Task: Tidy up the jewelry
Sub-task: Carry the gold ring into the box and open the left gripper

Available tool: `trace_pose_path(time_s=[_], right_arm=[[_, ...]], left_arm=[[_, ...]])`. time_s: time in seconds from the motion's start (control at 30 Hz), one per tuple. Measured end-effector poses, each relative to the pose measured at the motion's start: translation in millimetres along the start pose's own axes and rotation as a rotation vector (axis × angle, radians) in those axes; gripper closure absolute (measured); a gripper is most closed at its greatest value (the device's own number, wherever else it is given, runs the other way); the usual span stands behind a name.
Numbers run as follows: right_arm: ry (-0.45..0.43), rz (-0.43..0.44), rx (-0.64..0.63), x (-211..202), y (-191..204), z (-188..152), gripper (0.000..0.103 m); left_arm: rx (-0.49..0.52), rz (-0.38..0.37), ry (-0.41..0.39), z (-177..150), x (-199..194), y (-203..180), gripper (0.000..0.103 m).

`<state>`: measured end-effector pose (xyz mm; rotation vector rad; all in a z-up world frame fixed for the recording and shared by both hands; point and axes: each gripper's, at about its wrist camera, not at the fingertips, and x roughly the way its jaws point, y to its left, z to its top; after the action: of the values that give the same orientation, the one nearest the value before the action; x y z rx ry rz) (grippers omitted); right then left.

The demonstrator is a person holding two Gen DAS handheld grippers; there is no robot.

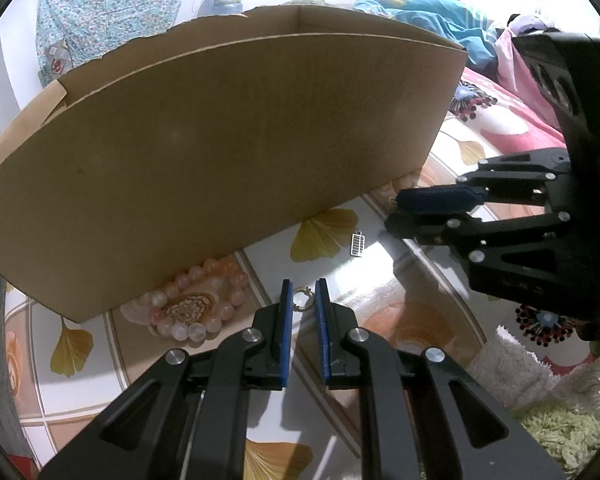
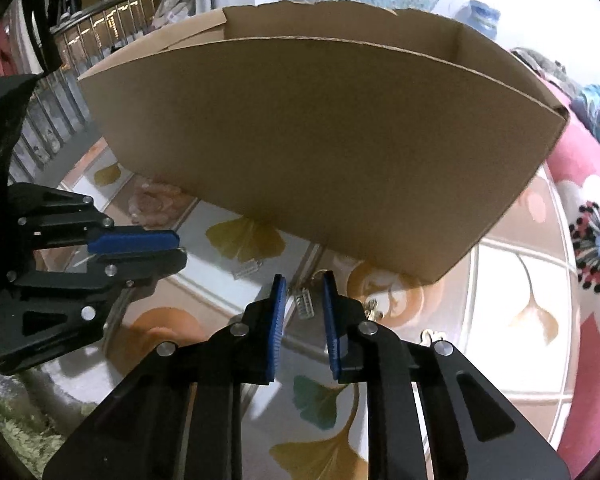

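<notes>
I am lowering my part-open, empty left gripper (image 1: pixel 301 294) around the small ring (image 1: pixel 302 300) — centring it before squeezing — while my right gripper (image 2: pixel 303 300), part-open too, is straddling a silver charm (image 2: pixel 304 303).

I count one box (image 1: pixel 228 152) in front of me, open at the top. On the table (image 1: pixel 379 264) I see one bead bracelet (image 1: pixel 204 300), pink and lying just beside the box wall. There is one small gold ring (image 1: pixel 303 299), between the pads of my left gripper (image 1: pixel 303 300). I count one silver charm (image 1: pixel 357 245) lying flat, and a second silver charm (image 2: pixel 304 303) between the pads of my right gripper (image 2: pixel 304 300). That makes two grippers, each with two blue pads. One small gold piece (image 2: pixel 431 335) lies just right of my right gripper; I cannot tell what it is.
</notes>
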<state>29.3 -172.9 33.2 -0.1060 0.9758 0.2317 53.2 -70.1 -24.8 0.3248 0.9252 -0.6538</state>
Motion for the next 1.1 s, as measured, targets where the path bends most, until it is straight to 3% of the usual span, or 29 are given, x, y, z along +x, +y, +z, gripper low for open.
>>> trace_pose_path(time_s=[0.07, 0.23, 0.63, 0.93, 1.1], right_arm=[[0.002, -0.014, -0.022, 1.3, 2.4, 1.0, 0.097], [0.004, 0.011, -0.020, -1.4, 2.1, -1.1, 0.102], [-0.043, 0.058, 0.037, -31.7, -8.2, -10.6, 0.102], [-0.158, 0.134, 0.106, -71.8, -22.4, 3.6, 0.102], [-0.258, 0.181, 0.114, -95.7, -26.0, 20.0, 0.102]], left_arm=[[0.000, -0.001, 0.000, -0.1, 0.0, 0.1, 0.092], [0.000, -0.001, 0.000, 0.0, 0.2, 0.7, 0.092], [0.001, 0.001, -0.002, 0.7, -0.1, 1.0, 0.092], [-0.017, -0.021, -0.051, 7.4, -19.1, 4.3, 0.092], [-0.007, -0.044, -0.123, 15.7, -50.3, 4.6, 0.092]])
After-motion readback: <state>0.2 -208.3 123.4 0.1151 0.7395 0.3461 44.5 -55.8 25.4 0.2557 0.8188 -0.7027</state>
